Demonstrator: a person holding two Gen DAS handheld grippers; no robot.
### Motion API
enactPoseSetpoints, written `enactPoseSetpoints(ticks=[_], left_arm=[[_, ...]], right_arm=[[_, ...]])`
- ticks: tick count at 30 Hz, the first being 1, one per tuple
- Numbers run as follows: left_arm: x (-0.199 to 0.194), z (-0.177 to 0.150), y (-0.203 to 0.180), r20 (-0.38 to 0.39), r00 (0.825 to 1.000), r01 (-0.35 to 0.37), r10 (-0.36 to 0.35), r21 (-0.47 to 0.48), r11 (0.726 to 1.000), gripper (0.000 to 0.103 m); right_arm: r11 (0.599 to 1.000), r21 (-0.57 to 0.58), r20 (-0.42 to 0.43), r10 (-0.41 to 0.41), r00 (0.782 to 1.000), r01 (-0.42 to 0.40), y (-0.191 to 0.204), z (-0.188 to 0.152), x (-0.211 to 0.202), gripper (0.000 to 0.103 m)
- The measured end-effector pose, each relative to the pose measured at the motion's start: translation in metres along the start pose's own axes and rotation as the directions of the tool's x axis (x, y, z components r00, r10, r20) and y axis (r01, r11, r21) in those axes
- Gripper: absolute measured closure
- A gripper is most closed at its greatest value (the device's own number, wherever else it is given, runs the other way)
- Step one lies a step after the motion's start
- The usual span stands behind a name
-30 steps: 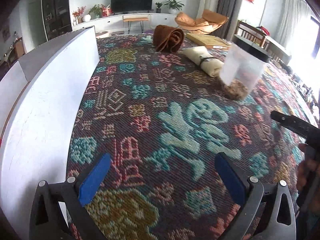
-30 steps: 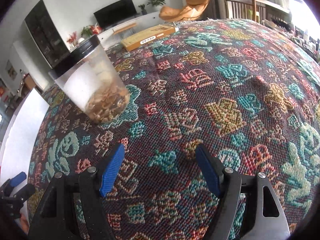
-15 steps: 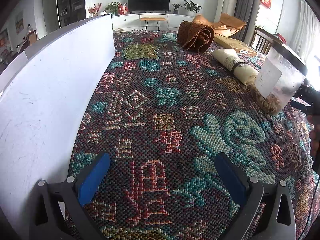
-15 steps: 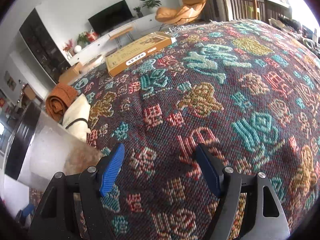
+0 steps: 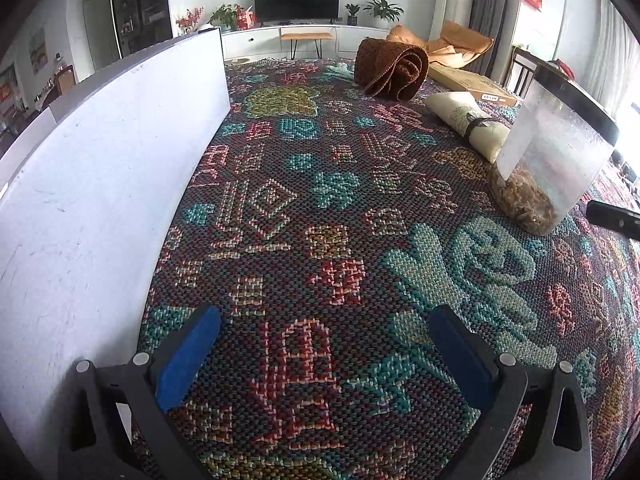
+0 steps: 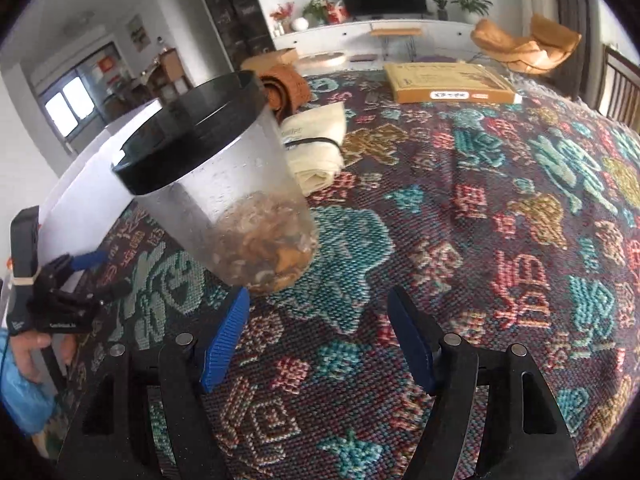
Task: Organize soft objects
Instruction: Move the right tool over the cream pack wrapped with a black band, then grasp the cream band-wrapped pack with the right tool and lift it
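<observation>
A brown knitted roll (image 5: 394, 68) lies at the far end of the patterned cloth (image 5: 328, 200). Nearer, to its right, lies a cream rolled cloth (image 5: 468, 124) with a black band round it. In the right wrist view both show behind the jar, the brown roll (image 6: 286, 88) and the cream roll (image 6: 316, 148). My left gripper (image 5: 324, 356) stands open over bare cloth, far short of both rolls. My right gripper (image 6: 318, 320) has its jaws closing with nothing between them. The left gripper (image 6: 102, 276) also appears low at the left of that view.
A clear plastic jar (image 6: 224, 184) with a black lid and brown pieces inside stands just beyond my right gripper's left finger. A tall white board (image 5: 100, 180) runs along the left side. A flat cardboard box (image 6: 448, 82) lies at the far edge.
The right wrist view has rolled and swung back left, so the jar now stands in front of the gripper instead of at the left edge. The left gripper has drifted toward the white board.
</observation>
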State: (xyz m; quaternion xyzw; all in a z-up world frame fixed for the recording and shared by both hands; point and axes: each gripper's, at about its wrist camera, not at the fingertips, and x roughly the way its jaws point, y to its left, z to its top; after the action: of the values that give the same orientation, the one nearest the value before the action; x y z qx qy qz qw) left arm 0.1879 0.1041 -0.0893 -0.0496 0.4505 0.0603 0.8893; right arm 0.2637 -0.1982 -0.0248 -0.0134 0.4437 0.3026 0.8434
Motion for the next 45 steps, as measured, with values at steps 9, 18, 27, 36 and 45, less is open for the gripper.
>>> enactPoseSetpoints(ticks=[9,18,27,36,45], left_arm=[[0.002,0.001,-0.002,-0.001,1.000,-0.010,0.010,0.006,1.000,0.000],[0.000,0.000,0.006,0.017,0.999,0.037,-0.036,-0.030,0.999,0.000],[0.000,0.000,0.007,0.020,0.999,0.040,-0.040,-0.032,0.999,0.000],[-0.001,-0.001,0.009,0.027,0.998,0.052,-0.051,-0.040,0.998,0.000],[0.000,0.000,0.008,0.020,0.999,0.031,-0.030,-0.025,0.999,0.000]], right_arm=[[0.897,0.438,-0.157,0.010,0.988,0.060,-0.059,0.121,-0.010,0.025],[0.988,-0.017,-0.631,-0.129,0.765,0.153,0.058,0.199,0.128,0.025],[0.945,-0.169,-0.800,-0.298,0.520,0.281,0.058,0.158,0.197,0.041],[0.944,0.008,-0.599,-0.260,0.757,0.331,0.040,0.205,0.112,0.074],[0.874,-0.110,-0.632,-0.430,0.645,0.474,-0.024,0.158,0.018,0.074]])
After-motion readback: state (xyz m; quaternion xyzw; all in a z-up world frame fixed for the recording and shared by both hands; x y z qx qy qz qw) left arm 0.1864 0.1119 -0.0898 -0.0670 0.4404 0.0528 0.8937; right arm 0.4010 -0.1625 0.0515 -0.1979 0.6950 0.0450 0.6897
